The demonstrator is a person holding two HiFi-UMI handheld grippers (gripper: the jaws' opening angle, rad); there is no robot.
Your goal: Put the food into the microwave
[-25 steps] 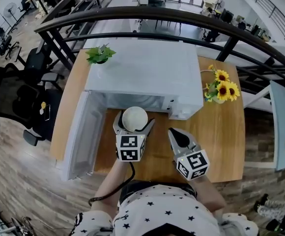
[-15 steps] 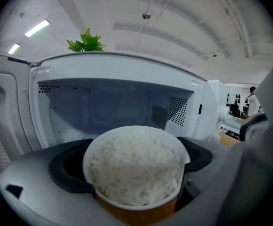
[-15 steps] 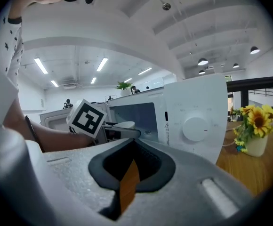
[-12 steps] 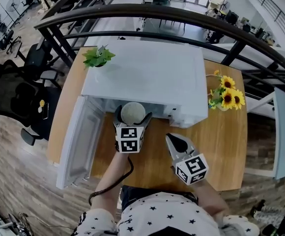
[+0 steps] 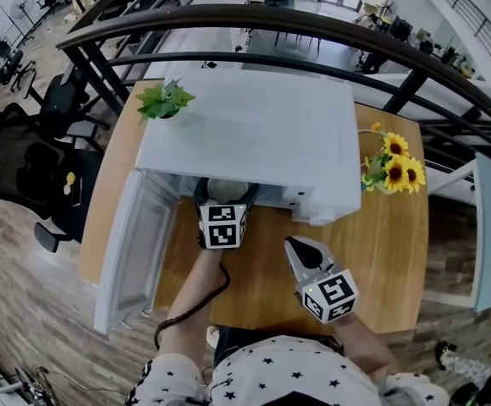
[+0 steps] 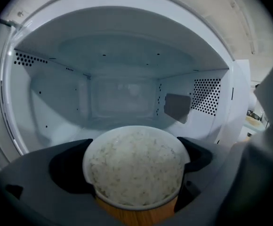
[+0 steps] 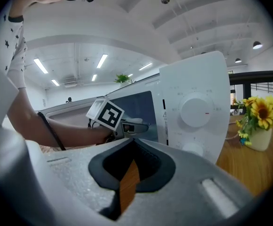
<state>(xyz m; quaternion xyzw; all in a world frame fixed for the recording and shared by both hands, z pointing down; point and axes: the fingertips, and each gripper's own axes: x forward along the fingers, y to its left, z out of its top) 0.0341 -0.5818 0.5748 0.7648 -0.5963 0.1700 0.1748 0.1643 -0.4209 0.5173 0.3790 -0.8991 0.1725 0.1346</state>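
Step in hand: insertion. The bowl of rice (image 6: 135, 168) is at the mouth of the microwave (image 5: 245, 134) and is not yet set down, as far as I can judge.
Left gripper (image 5: 225, 196): jaws clamped on either side of the white bowl, holding it upright with the rice level with the rim.
Bowl position: in the head view it is half tucked under the front edge of the microwave's top. In the left gripper view the cavity (image 6: 122, 98) lies straight ahead and nothing stands inside it.
Door (image 5: 131, 244): swung fully open to the left, clear of the path.
Right gripper (image 5: 300, 248): idle over the counter (image 5: 381, 260), near the control panel. Its jaws are drawn together to a narrow slit with nothing between them.
Next move, as I judge it: carry the bowl deeper, keep it level, lower it onto the cavity floor, then part the jaws and back straight out. The door then needs closing.
Writing: none legible. There is a small warning-triangle label (image 7: 164, 114) beside the two dials (image 7: 195, 112), its print too fine to read. No brand mark can be made out. The gripper cubes carry only square black-and-white markers.
Surroundings: sunflowers (image 5: 394, 169) at the right of the counter, a potted plant (image 5: 165, 100) at the back left.
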